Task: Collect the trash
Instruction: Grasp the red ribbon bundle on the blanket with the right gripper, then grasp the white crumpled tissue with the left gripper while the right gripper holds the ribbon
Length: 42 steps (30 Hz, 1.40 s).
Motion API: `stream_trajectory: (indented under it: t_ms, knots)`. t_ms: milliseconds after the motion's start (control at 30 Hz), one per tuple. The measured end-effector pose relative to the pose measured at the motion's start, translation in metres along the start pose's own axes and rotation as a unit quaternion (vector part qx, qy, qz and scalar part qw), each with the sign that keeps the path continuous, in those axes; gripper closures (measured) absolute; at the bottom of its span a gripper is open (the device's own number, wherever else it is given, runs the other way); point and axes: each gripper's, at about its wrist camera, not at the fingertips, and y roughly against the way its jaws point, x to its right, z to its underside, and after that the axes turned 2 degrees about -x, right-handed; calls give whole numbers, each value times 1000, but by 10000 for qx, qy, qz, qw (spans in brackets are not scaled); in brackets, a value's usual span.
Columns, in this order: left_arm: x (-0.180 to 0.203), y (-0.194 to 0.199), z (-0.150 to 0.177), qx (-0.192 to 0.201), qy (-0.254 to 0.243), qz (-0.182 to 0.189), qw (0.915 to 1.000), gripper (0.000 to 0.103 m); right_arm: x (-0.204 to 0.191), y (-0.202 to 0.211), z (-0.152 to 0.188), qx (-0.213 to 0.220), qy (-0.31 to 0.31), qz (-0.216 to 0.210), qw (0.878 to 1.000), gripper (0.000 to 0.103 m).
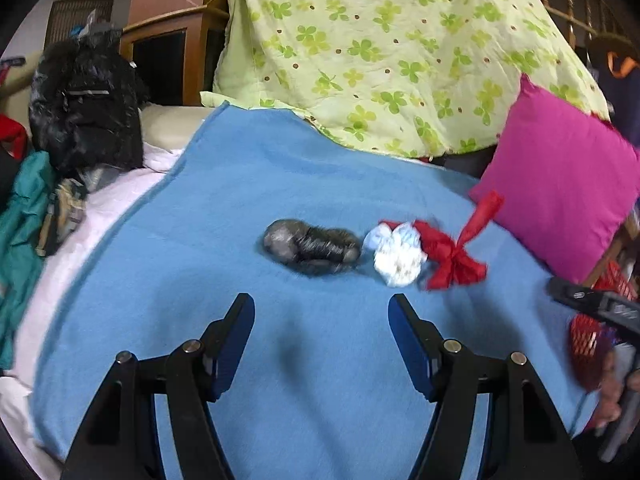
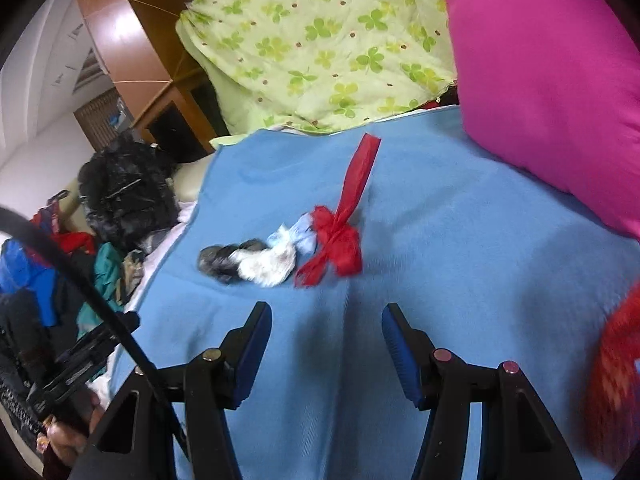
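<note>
Blue blanket (image 1: 224, 208) covers the bed and carries the trash; landmark is the white crumpled wad (image 1: 396, 258) near the blanket's middle.

Left of the wad, touching or nearly so: black crumpled bag (image 1: 312, 246), long axis roughly left-right in the left wrist view. Right of the wad, against it: red tied bag (image 1: 452, 256), one tail rising toward the magenta pillow (image 1: 560, 176). The three lie in one short row across both claws' line of approach.

Left claw (image 1: 321, 344): released, nothing between its jaws, pointing at the black bag and the wad ahead. Right claw (image 2: 327, 354): also released and empty, with the row ahead and slightly left; the red bag looks nearest to it, though blur makes this uncertain.

Behind the wad: clover-print quilt (image 1: 380, 52) heaped up. Far left of it: black jacket (image 1: 84, 108) and piled clothes. Far right: red mesh basket (image 1: 588, 344), partly cut off, probably the bin.
</note>
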Motion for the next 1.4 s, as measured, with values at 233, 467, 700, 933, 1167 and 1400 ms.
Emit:
stream_trajectory:
  t_ms: [233, 467, 700, 933, 1167, 1400]
  knots:
    - [-8, -55, -3, -398, 408, 340, 9978, 33, 11, -81, -50, -242, -93, -163, 9995, 42]
    - [-9, -71, -16, -379, 414, 551, 9969, 33, 16, -154, -63, -759, -125, -207, 9968, 69]
    - [11, -95, -26, -562, 322, 1035, 9925, 33, 21, -146, -53, -978, -154, -44, 9951, 73]
    - [40, -129, -34, -897, 288, 1284, 9872, 33, 54, -78, -26, -892, -676, 123, 9936, 73]
    - [59, -158, -34, -1350, 320, 1077, 9845, 75, 77, -32, 15, -846, -1068, 4, 9907, 73]
    - [62, -141, -33, -1096, 273, 970, 9889, 90, 80, -21, 15, -715, -917, -75, 9932, 73]
